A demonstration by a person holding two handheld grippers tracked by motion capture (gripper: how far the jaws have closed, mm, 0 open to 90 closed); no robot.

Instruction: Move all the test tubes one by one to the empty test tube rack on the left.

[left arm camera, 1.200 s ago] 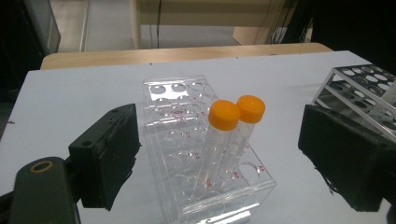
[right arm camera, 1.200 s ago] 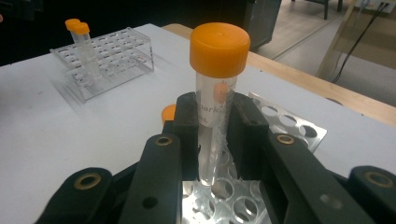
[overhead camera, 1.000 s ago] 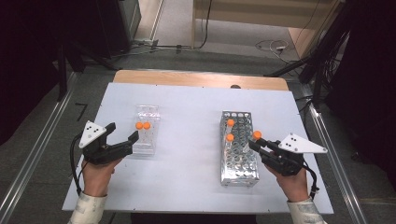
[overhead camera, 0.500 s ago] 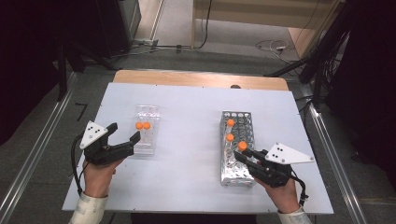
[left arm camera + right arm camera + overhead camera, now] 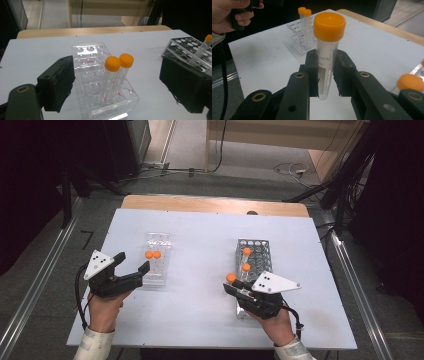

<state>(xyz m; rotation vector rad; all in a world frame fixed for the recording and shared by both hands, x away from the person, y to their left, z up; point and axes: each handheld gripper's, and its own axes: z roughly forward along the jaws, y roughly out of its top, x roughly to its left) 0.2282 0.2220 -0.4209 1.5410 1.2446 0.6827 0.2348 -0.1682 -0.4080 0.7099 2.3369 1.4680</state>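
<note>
My right gripper [image 5: 327, 72] is shut on a clear tube with an orange cap [image 5: 329, 26], held upright by its lower body. From above, that right gripper [image 5: 231, 286] sits at the near left corner of the metal rack [image 5: 260, 251], which holds two orange-capped tubes [image 5: 246, 260]. At the left a clear plastic rack [image 5: 159, 272] holds two capped tubes [image 5: 153, 254] side by side. My left gripper [image 5: 135, 261] stands open just left of the clear rack's near end, nothing between its fingers. In the left gripper view the clear rack [image 5: 87, 55] and its two tubes [image 5: 119, 63] lie between the spread jaws.
The white table top [image 5: 200, 225] has bare room between the two racks. A wooden strip [image 5: 215, 204] runs along the far edge. Beyond it lie floor, cables and dark equipment. The metal rack [image 5: 185, 46] with one tube [image 5: 203, 48] stands off to the right.
My right gripper has carried the tube leftward, from the metal rack's right side across to its near left corner. The left gripper has stayed where it was.
</note>
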